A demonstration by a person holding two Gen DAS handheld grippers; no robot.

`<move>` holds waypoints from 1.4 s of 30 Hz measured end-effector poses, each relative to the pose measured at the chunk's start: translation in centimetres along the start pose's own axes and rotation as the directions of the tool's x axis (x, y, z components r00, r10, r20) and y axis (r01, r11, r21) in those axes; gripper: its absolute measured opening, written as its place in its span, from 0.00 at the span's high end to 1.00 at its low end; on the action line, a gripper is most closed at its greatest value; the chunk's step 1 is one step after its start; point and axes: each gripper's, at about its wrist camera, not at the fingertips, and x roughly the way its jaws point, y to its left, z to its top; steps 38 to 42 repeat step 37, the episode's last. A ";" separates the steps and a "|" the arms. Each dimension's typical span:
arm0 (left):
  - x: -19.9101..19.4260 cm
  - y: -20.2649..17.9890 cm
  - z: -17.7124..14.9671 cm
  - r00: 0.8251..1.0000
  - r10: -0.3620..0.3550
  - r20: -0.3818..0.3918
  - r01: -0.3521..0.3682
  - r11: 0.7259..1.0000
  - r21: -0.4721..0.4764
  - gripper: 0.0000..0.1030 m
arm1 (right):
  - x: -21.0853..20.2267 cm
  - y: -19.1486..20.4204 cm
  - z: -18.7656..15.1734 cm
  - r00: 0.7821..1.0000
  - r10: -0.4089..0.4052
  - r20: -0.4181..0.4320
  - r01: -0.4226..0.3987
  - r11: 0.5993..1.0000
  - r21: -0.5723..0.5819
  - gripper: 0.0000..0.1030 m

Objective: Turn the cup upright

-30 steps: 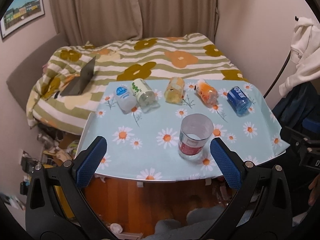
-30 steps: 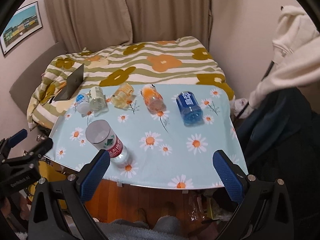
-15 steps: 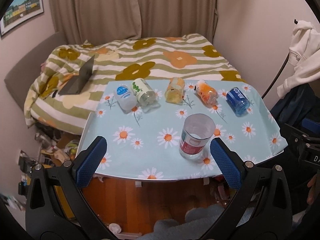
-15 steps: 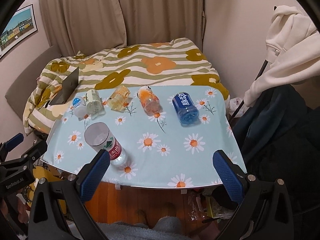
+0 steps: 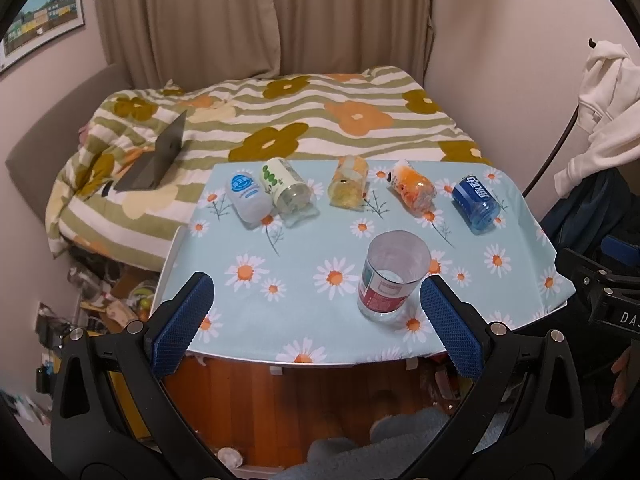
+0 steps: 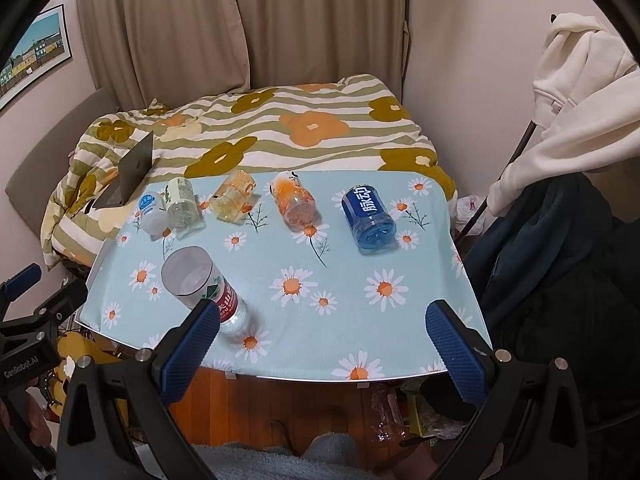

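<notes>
From the left wrist, the left gripper [image 5: 316, 312] gapes wide and empty before the table [image 5: 304, 312], where one red-labelled cup [image 5: 394, 276] stands upright near five toppled ones, while from the right wrist the right gripper [image 6: 322, 344] likewise hangs wide, holding nothing.

Beige curtains [image 5: 256, 20] hanging ahead, bed [image 5: 280, 120] with floral quilt lying behind the bench [image 5: 280, 304], framed picture [image 5: 44, 28] hanging upper left, wooden floor [image 5: 280, 408] showing below.
</notes>
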 end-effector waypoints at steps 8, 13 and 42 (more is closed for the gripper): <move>0.0 0.0 0.1 1.000 0.000 0.000 0.000 1.000 0.000 0.00 | 0.2 -0.1 0.1 1.000 -0.001 0.001 0.001 1.000 0.006 0.00; 0.0 0.1 0.1 1.000 0.000 0.000 0.000 1.000 -0.001 0.00 | 0.3 -0.2 0.3 1.000 -0.002 0.002 0.002 1.000 0.008 0.00; 0.8 0.2 0.5 1.000 0.023 -0.004 -0.023 1.000 -0.001 0.00 | 0.3 -0.4 0.5 1.000 -0.001 0.006 0.001 1.000 0.010 0.00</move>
